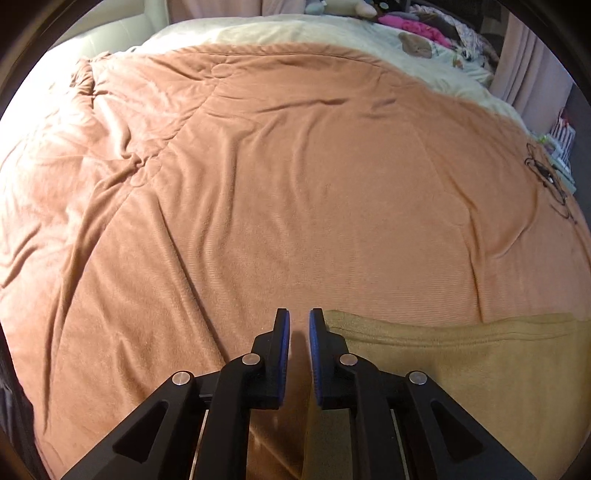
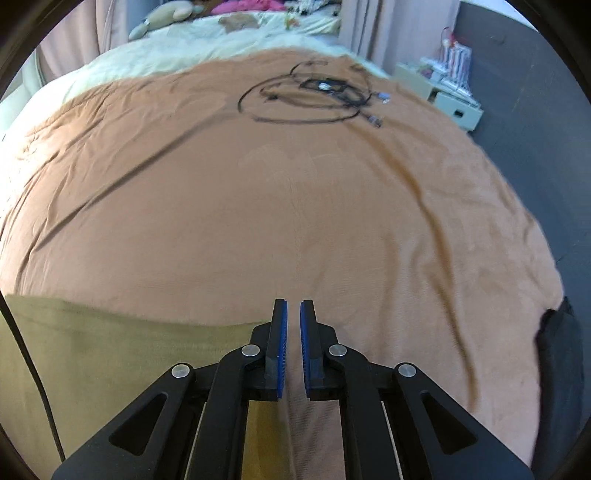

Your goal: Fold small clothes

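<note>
Spread flat at the near edge of the bed, over the orange-brown blanket: an olive-tan garment, its ribbed hem running straight across. Seen from the left wrist, lying right of the left tongs, with its corner just beside the right-hand finger; seen from the right wrist, the same garment lying left of the right tongs, its edge reaching the left-hand finger and passing under the frame. Both pairs of tongs hovering over the blanket, blue pads parted by a narrow gap, nothing between them. Cannot tell whether either finger touches the cloth. Farther back on the blanket, a loose coil of black cable. Beyond it, a cream cover with pink clothes piled at the head of the bed. At the right edge of the right wrist view, a dark cloth hanging beside the bed.
</note>
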Available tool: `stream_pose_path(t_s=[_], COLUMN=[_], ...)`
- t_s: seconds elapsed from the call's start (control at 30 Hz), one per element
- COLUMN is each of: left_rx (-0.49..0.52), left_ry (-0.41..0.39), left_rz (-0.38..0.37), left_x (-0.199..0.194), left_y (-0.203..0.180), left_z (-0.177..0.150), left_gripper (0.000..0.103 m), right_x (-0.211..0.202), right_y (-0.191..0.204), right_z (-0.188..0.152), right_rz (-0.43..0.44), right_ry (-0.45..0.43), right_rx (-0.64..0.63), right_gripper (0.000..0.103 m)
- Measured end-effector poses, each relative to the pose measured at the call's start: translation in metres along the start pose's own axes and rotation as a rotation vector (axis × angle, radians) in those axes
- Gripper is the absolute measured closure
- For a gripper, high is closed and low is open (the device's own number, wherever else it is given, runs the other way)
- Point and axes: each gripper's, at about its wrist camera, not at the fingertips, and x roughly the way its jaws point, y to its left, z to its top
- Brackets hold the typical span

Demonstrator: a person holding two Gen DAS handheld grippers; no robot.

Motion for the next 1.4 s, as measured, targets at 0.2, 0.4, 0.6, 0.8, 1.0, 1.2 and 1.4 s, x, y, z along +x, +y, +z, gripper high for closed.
stream_pose_path(t_s=[0.2, 0.4, 0.6, 0.8, 1.0, 1.2, 1.4], left_rx=[0.017, 0.051, 0.074, 0.106, 0.108, 0.107, 0.085], left_ry=[-0.023, 0.060, 0.108, 0.143, 0.120, 0.097, 0.062], left_rz=[-0.072, -0.155, -0.183, -0.149, -0.118, -0.093, -0.126], left_x=[-0.029, -0.036, -0.028, -0.005, 0.016, 0.022, -0.007], left_y=[-0.014, -0.043, -0.073, -0.098, -0.109, -0.115, -0.094], left_z=[-0.006, -0.024, -0.041, -0.046, -0.040, -0.028, -0.036], left_gripper=[0.076, 0.057, 0.050, 0.050, 0.039, 0.036, 0.036], right_x=[-0.025, -0.036, -0.035, -0.019, 0.022, 0.040, 0.018], right_y=[0.013, 0.045, 0.086, 0.124, 0.147, 0.161, 0.146], right_z=[-0.012, -0.032, -0.043, -0.048, -0.036, -0.015, -0.019], right_rz=[0.081, 0.180, 0.283, 0.314, 0.252, 0.203, 0.208], right_ry=[-0.018, 0.062, 0.131, 0.160, 0.194, 0.165, 0.120], right_rx=[-0.022, -0.057, -0.106, -0.182, -0.190, -0.143, -0.141], right_gripper=[0.061, 0.062, 0.061, 0.061, 0.061, 0.061, 0.061])
